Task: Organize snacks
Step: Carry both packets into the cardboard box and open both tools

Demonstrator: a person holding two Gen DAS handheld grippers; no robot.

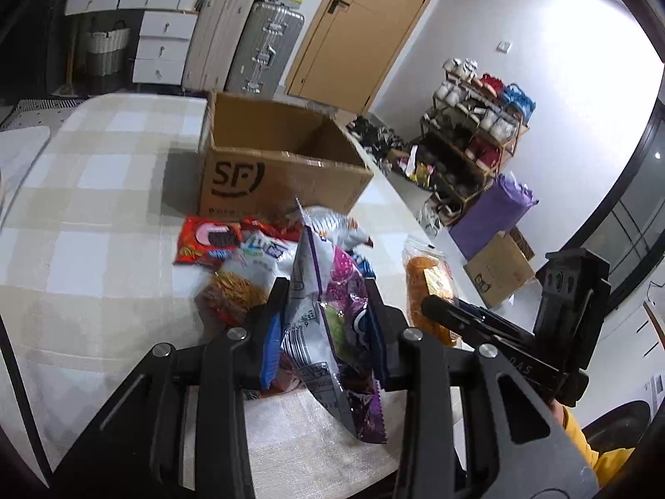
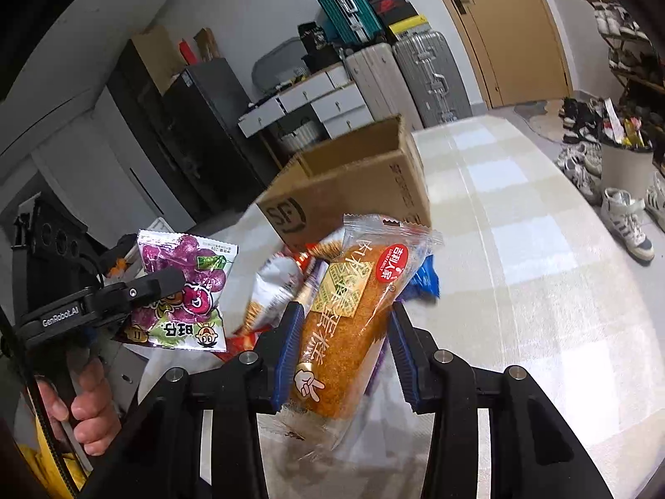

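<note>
My left gripper (image 1: 328,291) is shut on a purple grape-candy bag (image 1: 332,274), held edge-on above the table; in the right wrist view that bag (image 2: 187,287) hangs at the left in the left gripper (image 2: 166,280). My right gripper (image 2: 347,312) is shut on an orange cake in a clear wrapper (image 2: 345,332), also lifted. In the left wrist view the cake (image 1: 424,287) shows at the right. An open cardboard box (image 1: 270,166) marked SF stands behind a pile of snack packets (image 1: 232,258). The box (image 2: 349,183) and pile (image 2: 282,282) lie ahead of the right gripper.
A checked cloth covers the table (image 1: 104,208). Suitcases (image 1: 245,45) and white drawers (image 1: 162,45) stand behind it beside a wooden door (image 1: 365,29). A shoe rack (image 1: 474,133), a bin (image 2: 623,162) and loose shoes (image 2: 623,216) are to the right. A hand (image 2: 87,411) grips the left handle.
</note>
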